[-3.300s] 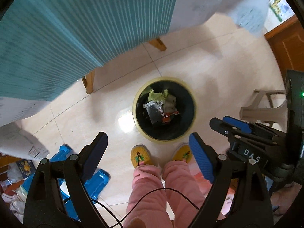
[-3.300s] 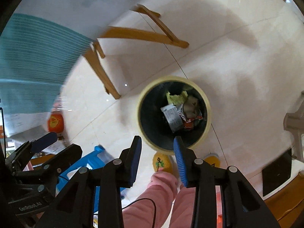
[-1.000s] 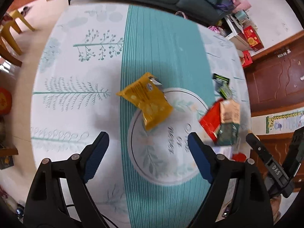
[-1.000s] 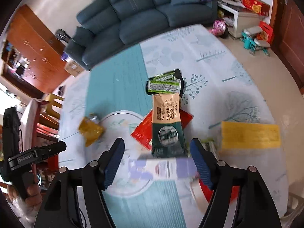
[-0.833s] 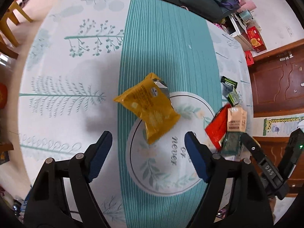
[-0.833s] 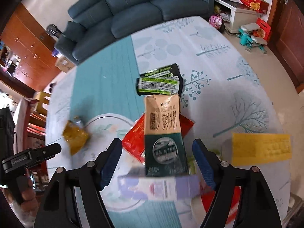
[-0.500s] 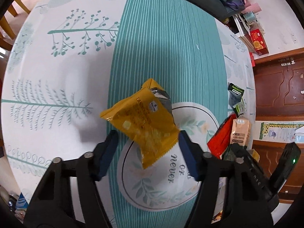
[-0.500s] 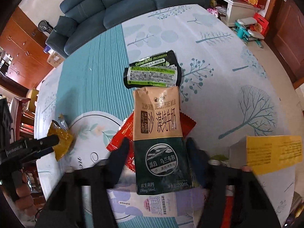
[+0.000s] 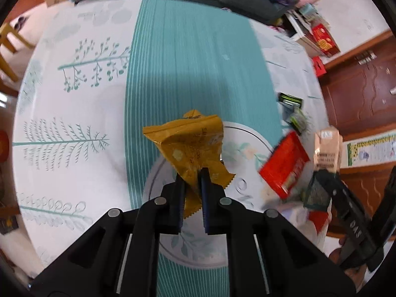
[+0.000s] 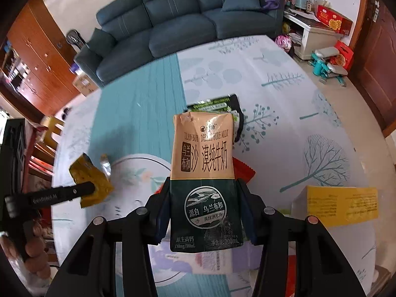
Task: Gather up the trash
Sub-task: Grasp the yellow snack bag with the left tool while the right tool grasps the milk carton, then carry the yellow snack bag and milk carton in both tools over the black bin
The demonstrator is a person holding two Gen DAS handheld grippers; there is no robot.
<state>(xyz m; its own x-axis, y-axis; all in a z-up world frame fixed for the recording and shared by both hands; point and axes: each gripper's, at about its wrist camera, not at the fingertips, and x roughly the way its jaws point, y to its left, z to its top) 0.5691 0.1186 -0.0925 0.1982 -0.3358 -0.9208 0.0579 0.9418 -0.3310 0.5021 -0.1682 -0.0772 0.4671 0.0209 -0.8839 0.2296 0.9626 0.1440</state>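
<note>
The left gripper had just closed on the crumpled yellow foil snack wrapper at the tablecloth's centre. The right gripper clamped the tan-and-green milk carton, creased at twelve o'clock.

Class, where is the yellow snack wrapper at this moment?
In the left wrist view the yellow snack wrapper sits mid-frame, pinched in the left gripper, above the tablecloth, left of the red packet.
</note>
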